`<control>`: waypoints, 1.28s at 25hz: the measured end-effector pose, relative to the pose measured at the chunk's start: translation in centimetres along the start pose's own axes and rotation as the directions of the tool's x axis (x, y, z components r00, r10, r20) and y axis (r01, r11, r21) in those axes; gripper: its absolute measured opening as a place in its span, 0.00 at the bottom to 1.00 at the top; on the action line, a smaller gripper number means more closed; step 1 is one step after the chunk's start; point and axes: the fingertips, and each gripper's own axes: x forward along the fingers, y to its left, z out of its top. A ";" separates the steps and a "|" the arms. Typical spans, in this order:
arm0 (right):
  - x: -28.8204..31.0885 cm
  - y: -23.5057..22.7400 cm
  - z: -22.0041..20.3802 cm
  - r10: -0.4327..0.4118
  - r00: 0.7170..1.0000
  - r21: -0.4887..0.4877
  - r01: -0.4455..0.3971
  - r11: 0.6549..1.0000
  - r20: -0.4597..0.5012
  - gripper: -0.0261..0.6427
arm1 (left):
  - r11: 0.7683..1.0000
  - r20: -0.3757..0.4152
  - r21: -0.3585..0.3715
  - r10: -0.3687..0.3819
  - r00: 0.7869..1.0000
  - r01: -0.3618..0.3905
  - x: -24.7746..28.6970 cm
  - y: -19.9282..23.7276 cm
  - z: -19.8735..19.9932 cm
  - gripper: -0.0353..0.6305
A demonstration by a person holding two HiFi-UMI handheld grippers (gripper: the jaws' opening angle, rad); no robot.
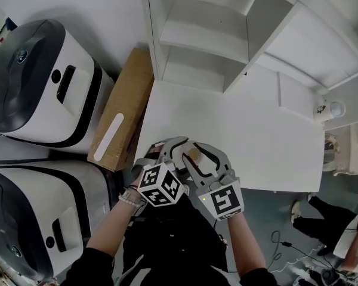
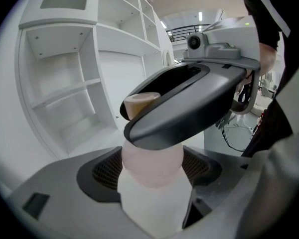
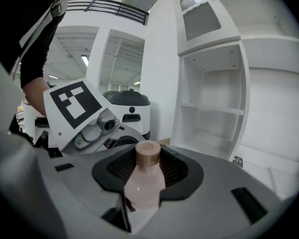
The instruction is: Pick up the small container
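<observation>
While I hold it by the near edge of the white desk, the small container, pink with a tan cap, is pinched from both sides by the jaws of my left gripper and my right gripper.

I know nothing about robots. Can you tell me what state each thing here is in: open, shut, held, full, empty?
small container: cap on, upright, clamped between both grippers' jaws.
left gripper: shut on the small container.
right gripper: shut on the small container.
shelf unit: open-fronted, nothing visible in its compartments.
cardboard box: lying flat beside the table.
</observation>
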 end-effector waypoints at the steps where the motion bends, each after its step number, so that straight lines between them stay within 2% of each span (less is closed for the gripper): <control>1: -0.3 0.0 0.5 -0.002 1.000 -0.004 0.002 1.000 0.002 0.26 | 1.000 0.003 0.003 0.002 1.000 -0.002 -0.3 0.0 0.4 0.61; 9: -2.3 0.0 4.3 -0.025 0.999 -0.026 0.026 0.999 0.040 0.26 | 0.999 0.015 0.029 0.012 1.000 -0.013 -3.0 0.2 3.7 0.61; 18: -4.6 -0.2 8.0 -0.062 0.993 -0.023 0.064 0.998 0.100 0.26 | 0.997 0.038 0.078 -0.009 0.999 0.006 -5.6 0.1 7.0 0.61; 26: -5.5 -0.1 10.4 -0.077 0.988 -0.030 0.082 0.996 0.132 0.26 | 0.993 0.027 0.113 0.032 0.999 -0.035 -7.4 0.7 8.7 0.61; 32: -5.8 -0.1 11.8 -0.067 0.987 -0.049 0.075 0.996 0.148 0.26 | 0.992 0.041 0.112 0.055 0.998 -0.059 -8.4 1.3 9.7 0.61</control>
